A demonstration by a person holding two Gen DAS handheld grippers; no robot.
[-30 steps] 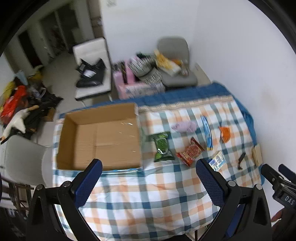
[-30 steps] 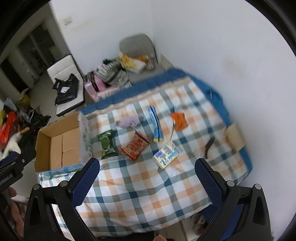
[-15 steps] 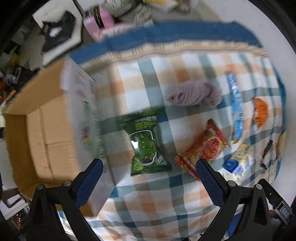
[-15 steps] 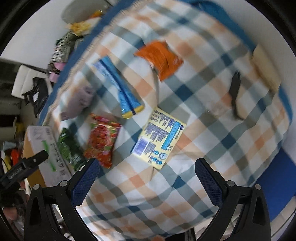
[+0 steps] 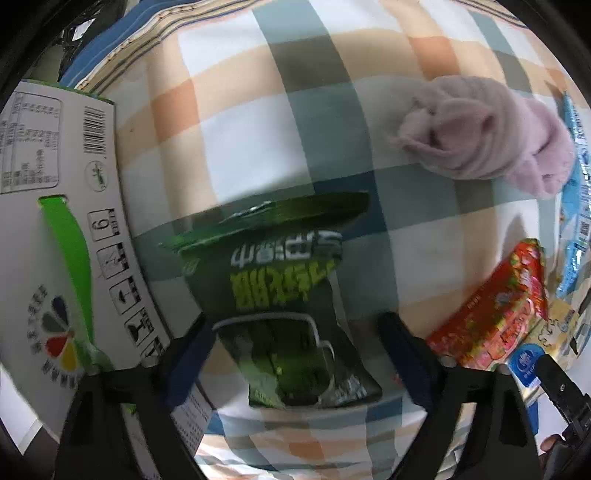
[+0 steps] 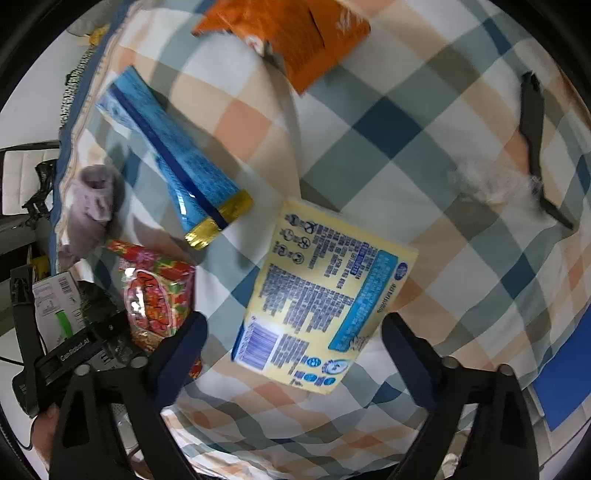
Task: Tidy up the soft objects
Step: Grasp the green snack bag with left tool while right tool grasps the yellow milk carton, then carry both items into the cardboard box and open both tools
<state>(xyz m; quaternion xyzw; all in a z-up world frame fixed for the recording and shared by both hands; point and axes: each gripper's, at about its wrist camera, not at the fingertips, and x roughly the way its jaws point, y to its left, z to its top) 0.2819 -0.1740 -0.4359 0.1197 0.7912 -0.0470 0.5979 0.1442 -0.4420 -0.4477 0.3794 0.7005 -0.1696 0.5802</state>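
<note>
Left tool (image 5: 295, 354), its blue pads spread wide, straddles the near end of a dark green snack bag (image 5: 284, 302) lying on the checked table (image 5: 240, 122); glossy, crinkled, yellow-green lettering. Just left stands a white printed box wall (image 5: 62, 236). Far right lies a lilac knitted sock (image 5: 491, 133); right, a red snack bag (image 5: 498, 314).

Right tool (image 6: 291, 354), equally wide, frames the near end of a yellow tissue pack (image 6: 321, 291) with blue print. Beyond it lie a blue wrapper (image 6: 173, 155) and an orange packet (image 6: 291, 33).
</note>
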